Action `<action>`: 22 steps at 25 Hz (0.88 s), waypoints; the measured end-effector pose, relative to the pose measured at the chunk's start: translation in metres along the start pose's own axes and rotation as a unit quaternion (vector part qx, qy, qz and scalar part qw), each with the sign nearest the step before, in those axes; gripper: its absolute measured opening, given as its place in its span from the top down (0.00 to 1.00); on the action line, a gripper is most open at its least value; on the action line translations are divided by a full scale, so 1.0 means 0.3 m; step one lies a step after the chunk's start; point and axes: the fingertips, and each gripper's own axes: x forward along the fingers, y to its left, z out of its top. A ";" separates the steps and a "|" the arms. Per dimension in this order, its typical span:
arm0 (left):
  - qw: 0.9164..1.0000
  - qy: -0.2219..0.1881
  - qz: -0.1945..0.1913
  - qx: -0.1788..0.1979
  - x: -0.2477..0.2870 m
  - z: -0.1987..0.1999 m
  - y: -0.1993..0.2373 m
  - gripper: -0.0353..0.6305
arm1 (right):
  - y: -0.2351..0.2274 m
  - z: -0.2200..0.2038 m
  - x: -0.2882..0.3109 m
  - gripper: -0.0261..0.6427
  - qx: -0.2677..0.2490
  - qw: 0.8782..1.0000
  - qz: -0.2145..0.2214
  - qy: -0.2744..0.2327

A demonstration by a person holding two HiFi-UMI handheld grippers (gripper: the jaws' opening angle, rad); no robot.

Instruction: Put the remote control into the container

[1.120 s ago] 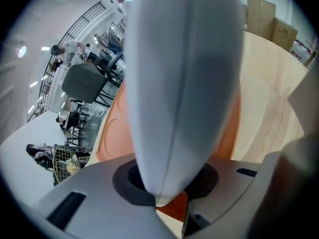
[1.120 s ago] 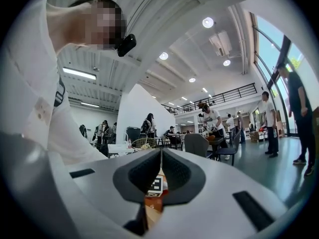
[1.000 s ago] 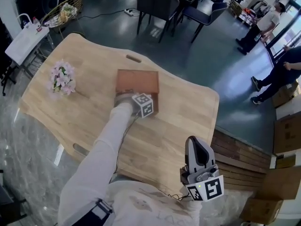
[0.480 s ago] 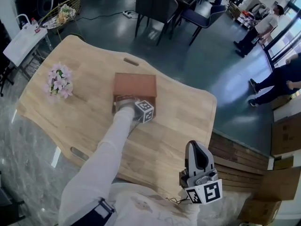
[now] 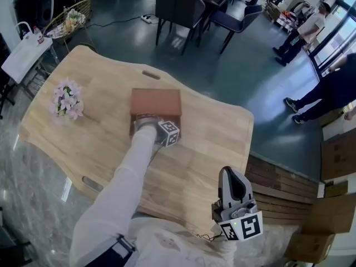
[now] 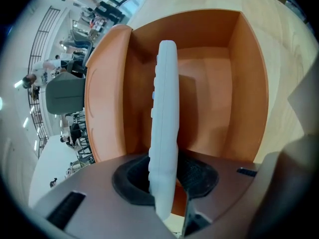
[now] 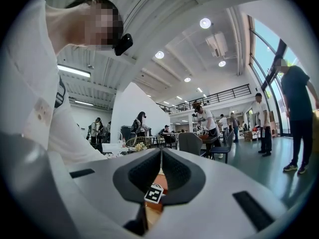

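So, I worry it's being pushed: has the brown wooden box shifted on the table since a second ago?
No. The brown wooden box keeps its place below the slot in the light wooden table and its gap to the pink flowers.

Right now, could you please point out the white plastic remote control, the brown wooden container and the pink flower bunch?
white plastic remote control [image 6: 164, 113]: left gripper view, its long narrow side.
brown wooden container [image 6: 246, 93]: left gripper view, right inner wall.
pink flower bunch [image 5: 68, 100]: head view, the blossoms.
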 end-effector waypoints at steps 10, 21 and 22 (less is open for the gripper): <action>0.999 -0.036 -0.018 0.025 -0.008 0.001 -0.009 0.77 | -0.023 -0.003 -0.024 0.93 0.005 1.000 -0.008 -0.004; 0.992 -0.087 -0.083 0.033 -0.029 0.007 -0.039 0.71 | -0.035 -0.014 -0.026 0.93 0.008 1.000 -0.009 -0.001; 0.992 -0.086 -0.084 0.035 -0.030 0.007 -0.041 0.71 | -0.035 -0.013 -0.026 0.93 0.008 1.000 -0.008 -0.002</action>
